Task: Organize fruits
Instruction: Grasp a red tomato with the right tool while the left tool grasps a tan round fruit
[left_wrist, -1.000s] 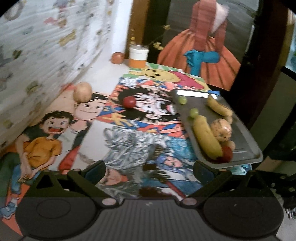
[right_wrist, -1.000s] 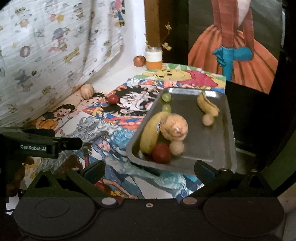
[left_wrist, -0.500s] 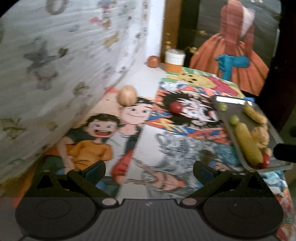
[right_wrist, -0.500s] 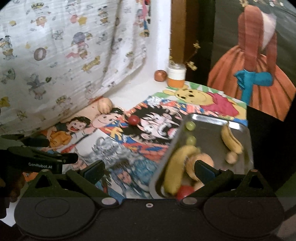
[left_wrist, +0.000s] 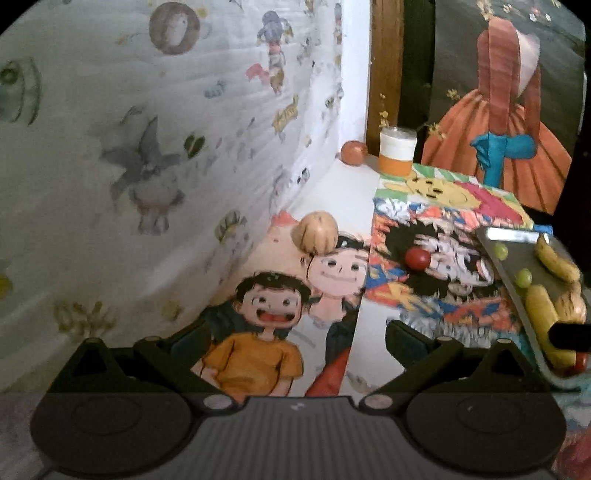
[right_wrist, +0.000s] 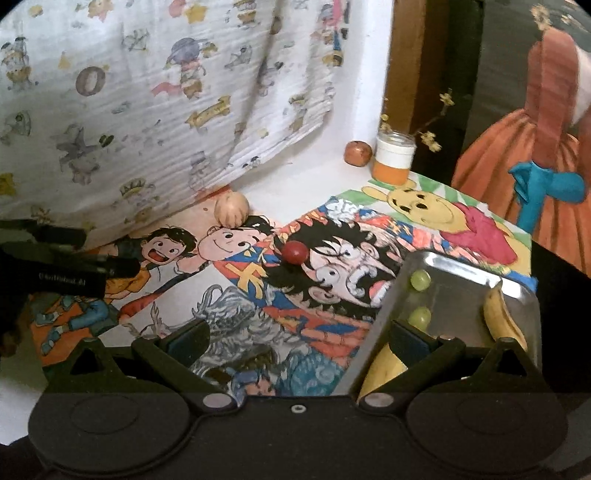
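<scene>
A tan round fruit lies on the cartoon mat near the wall cloth. A small red fruit rests mid-mat. A reddish apple sits in the far corner. The metal tray at the right holds two green grapes, bananas and other fruit. My left gripper is open and empty, short of the tan fruit. My right gripper is open and empty over the tray's left edge.
A white and orange jar stands beside the apple in the corner. A patterned cloth hangs along the left. A painted panel of an orange dress closes the back right. The left gripper's body shows in the right wrist view.
Both grippers have swung left and forward along the mat. The tray has slid to the right edge of the left wrist view, and the tan fruit is now nearer its centre.
</scene>
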